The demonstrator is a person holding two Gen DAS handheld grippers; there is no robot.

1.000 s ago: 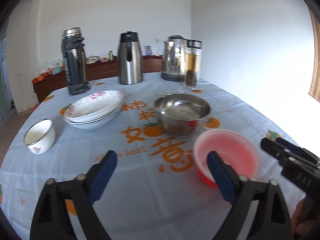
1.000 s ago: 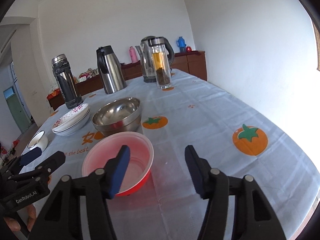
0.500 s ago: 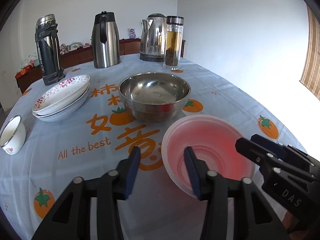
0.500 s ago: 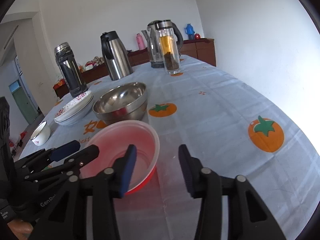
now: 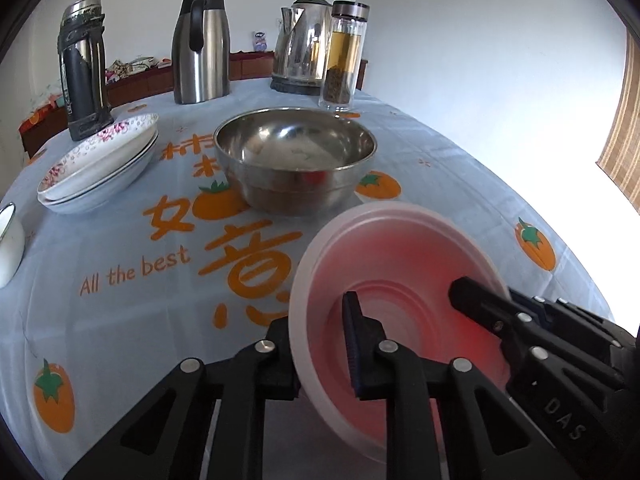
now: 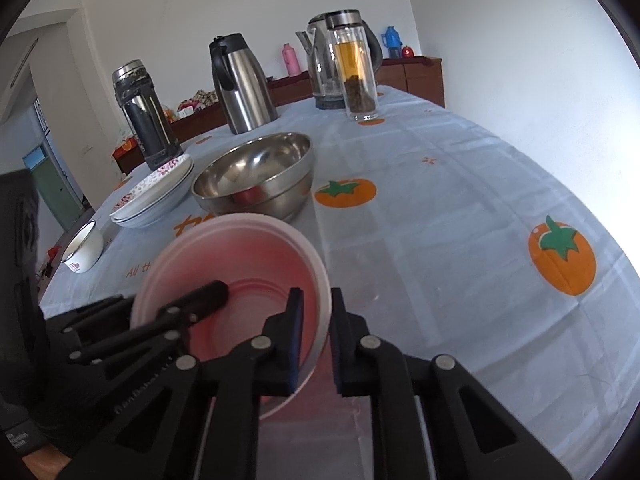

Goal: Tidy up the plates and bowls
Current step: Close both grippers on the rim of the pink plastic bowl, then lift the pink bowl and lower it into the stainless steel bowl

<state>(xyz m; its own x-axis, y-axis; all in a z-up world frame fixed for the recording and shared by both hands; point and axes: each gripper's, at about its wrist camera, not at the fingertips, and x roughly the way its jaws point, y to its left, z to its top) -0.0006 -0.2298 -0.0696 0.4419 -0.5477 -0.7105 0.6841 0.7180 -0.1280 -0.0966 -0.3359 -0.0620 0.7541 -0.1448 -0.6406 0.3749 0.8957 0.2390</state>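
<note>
Red plastic bowl (image 5: 400,264) sits at the near edge of my table, its rim caught on two sides by my tools. My left gripper (image 5: 320,344) has its jaws closing on the bowl's rim at 9 o'clock, one finger inside the bowl and the other outside against the wall. My right gripper (image 6: 316,332) has its jaws closing on the opposite rim at 3 o'clock in the same way, the wall between its pads. From the left wrist view the bowl looks tipped, though whether it is off the blue tablecloth (image 5: 120,320) I cannot tell.

Just beyond the bowl, at 12 o'clock, stands the steel bowl (image 5: 296,160), upright. At 10 o'clock from it lies the stack of floral plates (image 5: 100,164), and at 9 o'clock, near the table's edge, the small enamel cup (image 6: 84,248).

Along the far side stand a dark flask (image 5: 82,68), a steel carafe (image 5: 202,46), a kettle (image 5: 300,50) and a glass tea bottle (image 5: 344,56).
</note>
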